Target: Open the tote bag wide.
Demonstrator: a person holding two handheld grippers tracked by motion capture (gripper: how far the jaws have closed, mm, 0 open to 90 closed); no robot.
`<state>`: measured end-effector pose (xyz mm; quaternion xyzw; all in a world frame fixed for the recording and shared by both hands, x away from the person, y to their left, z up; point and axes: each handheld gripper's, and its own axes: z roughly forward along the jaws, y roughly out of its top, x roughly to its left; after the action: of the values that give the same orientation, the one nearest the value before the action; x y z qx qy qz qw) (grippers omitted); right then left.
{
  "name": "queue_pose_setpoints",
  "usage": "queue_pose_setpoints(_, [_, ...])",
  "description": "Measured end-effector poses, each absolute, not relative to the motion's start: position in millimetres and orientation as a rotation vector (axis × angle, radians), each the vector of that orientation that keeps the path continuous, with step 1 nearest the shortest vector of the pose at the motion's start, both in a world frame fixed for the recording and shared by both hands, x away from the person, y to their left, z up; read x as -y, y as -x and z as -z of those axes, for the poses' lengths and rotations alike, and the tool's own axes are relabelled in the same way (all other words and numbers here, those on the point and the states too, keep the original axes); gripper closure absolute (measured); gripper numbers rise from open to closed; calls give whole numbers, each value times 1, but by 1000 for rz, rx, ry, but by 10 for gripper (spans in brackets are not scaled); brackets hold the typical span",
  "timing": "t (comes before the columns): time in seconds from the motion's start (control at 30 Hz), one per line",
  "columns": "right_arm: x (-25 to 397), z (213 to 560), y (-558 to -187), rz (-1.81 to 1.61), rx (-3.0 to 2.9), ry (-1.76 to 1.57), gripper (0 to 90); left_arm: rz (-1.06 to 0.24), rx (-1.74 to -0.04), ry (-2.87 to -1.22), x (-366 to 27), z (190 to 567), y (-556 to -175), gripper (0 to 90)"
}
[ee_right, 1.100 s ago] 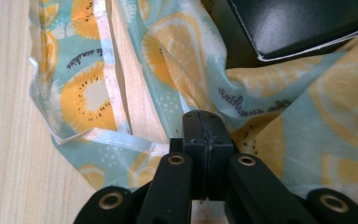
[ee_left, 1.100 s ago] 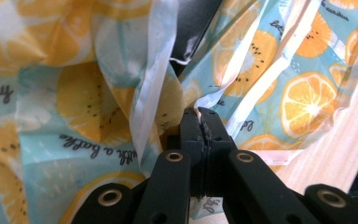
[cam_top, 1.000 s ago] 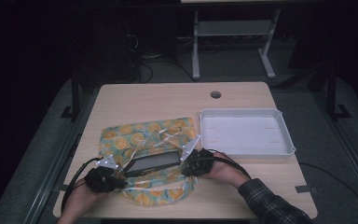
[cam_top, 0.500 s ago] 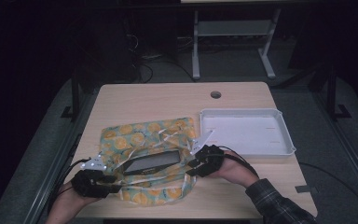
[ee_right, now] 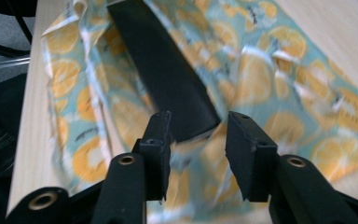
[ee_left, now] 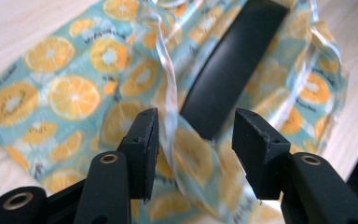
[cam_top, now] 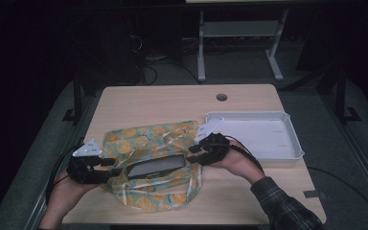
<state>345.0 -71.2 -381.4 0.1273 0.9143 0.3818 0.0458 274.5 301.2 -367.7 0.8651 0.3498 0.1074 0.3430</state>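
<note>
Black jaws of the left gripper (ee_left: 193,140) and right gripper (ee_right: 196,147) stand parted, gripping nothing, at opposite ends of a long black case (cam_top: 155,166) lying on an orange-print plastic bag (cam_top: 143,139) on the wooden table (cam_top: 163,103), a white tray (cam_top: 292,143) beyond.

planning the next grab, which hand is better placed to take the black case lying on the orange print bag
Right, probably. The right tool has its open jaws straddling the black case's end, while the left tool has clear bag film between its jaws.
</note>
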Motion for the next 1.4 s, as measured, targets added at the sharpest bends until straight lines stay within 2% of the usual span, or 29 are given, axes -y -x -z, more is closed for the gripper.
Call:
queue_pose_setpoints(0.13, [57,381,-354,-1153,-2788,-422,589,-293,-946,-2245,-299,370,-286,482])
queue_pose_setpoints(0.3, [57,391,-363,-1039,-2787,-466,489,-297,-987,-2264,-298,381,-296,414])
queue_pose_setpoints(0.33, [58,393,-363,-1026,-2795,-494,511,-295,-992,-2270,-298,384,-297,460])
queue_pose_setpoints(0.37, [58,393,-363,-1026,-2795,-494,511,-294,-995,-2281,-298,386,-297,460])
queue_pose_setpoints(0.43, [60,398,-367,-1006,-2806,-508,629,-293,-997,-2304,-298,389,-298,626])
queue_pose_setpoints(0.47, [62,401,-368,-992,-2815,-523,763,-292,-997,-2309,-298,390,-299,755])
queue_pose_setpoints(0.5, [62,401,-368,-986,-2818,-529,815,-296,-997,-2317,-298,390,-299,799])
queue_pose_setpoints(0.53, [63,402,-369,-983,-2820,-513,858,-296,-996,-2321,-298,391,-300,836])
queue_pose_setpoints(0.67, [68,402,-367,-972,-2822,-493,888,-327,-1020,-2333,-302,392,-304,882])
queue_pose_setpoints(0.93, [80,406,-350,-928,-2842,-493,890,-425,-1115,-2346,-321,397,-314,891])
queue_pose_setpoints(1.4, [89,422,-333,-834,-2880,-469,892,-442,-1230,-2344,-341,411,-322,893])
